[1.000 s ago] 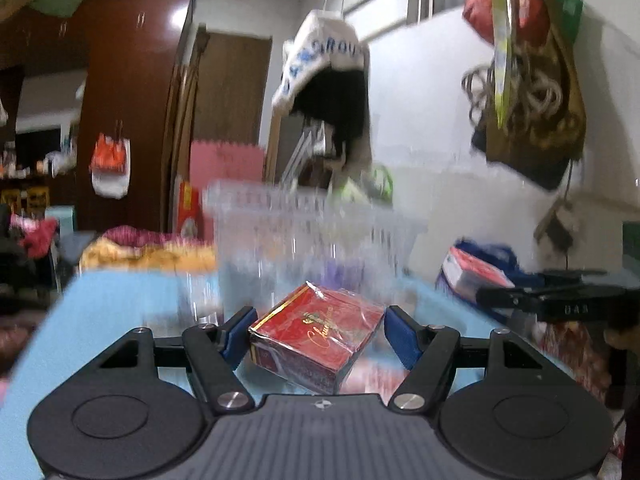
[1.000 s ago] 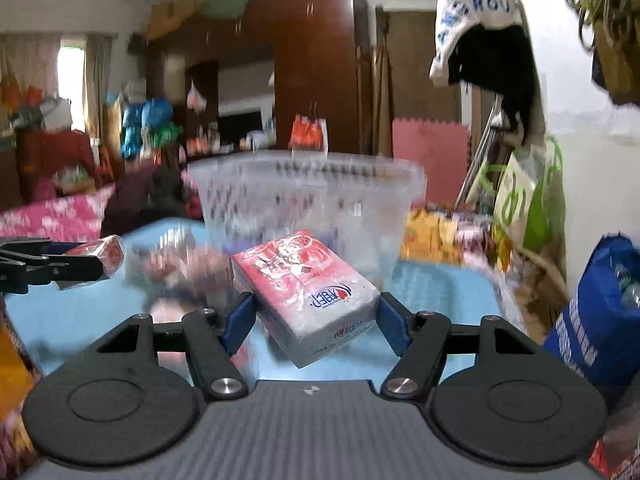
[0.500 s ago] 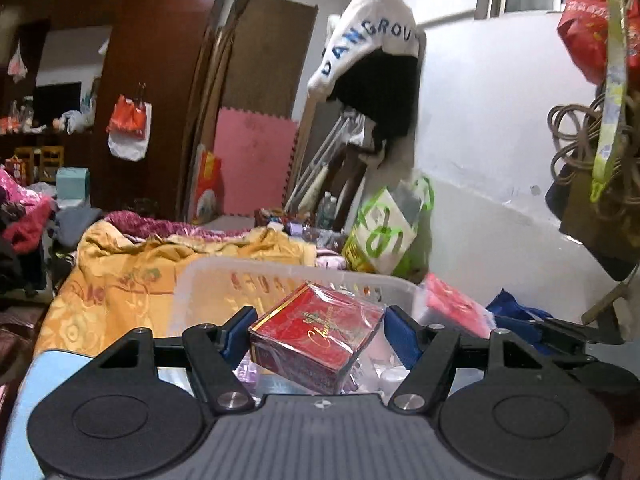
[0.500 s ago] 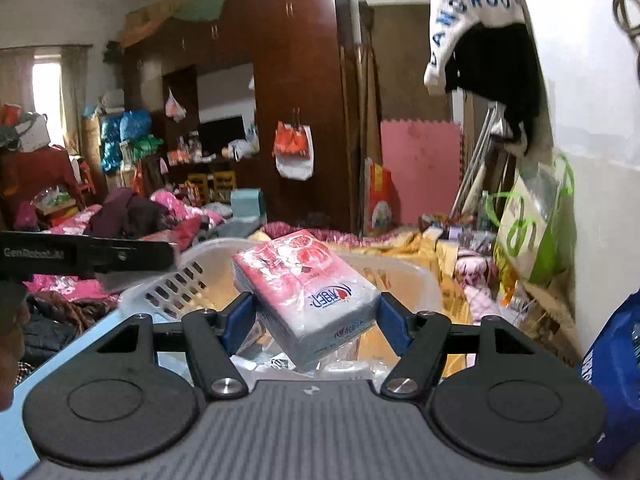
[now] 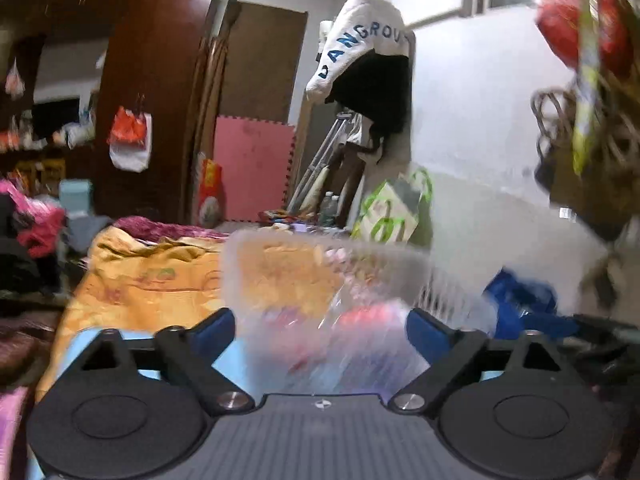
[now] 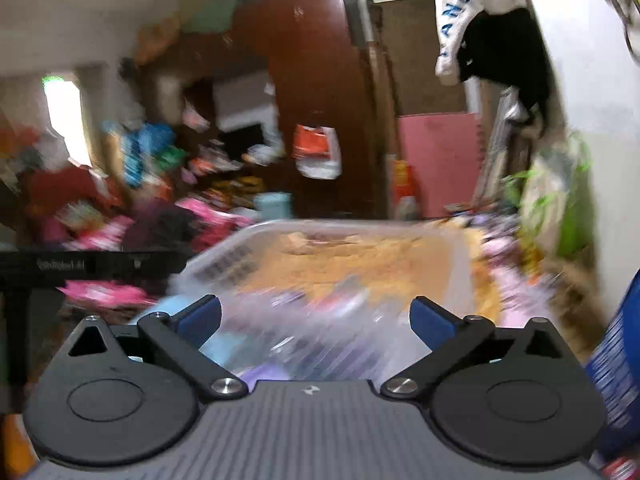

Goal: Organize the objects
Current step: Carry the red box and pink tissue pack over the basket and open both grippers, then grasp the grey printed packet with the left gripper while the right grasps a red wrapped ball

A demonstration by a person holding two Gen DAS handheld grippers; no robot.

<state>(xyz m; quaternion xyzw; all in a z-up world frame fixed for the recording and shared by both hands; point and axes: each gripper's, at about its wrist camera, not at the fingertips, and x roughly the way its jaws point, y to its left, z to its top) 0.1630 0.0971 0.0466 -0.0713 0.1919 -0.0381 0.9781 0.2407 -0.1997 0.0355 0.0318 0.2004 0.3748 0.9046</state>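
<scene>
Left black two-finger gripper with blue pads [image 5: 320,326], jaws just opened wide, nothing gripped, right matching black gripper [image 6: 316,316] likewise spread, empty

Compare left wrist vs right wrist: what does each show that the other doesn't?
Left wrist only: a blurred red item in the basket, a blue bag right of it, and the open left gripper.

Right wrist only: a bright window far left, and the open right gripper.

Both: the clear plastic basket, brown wardrobe, pink foam mat, hanging white garment.
</scene>
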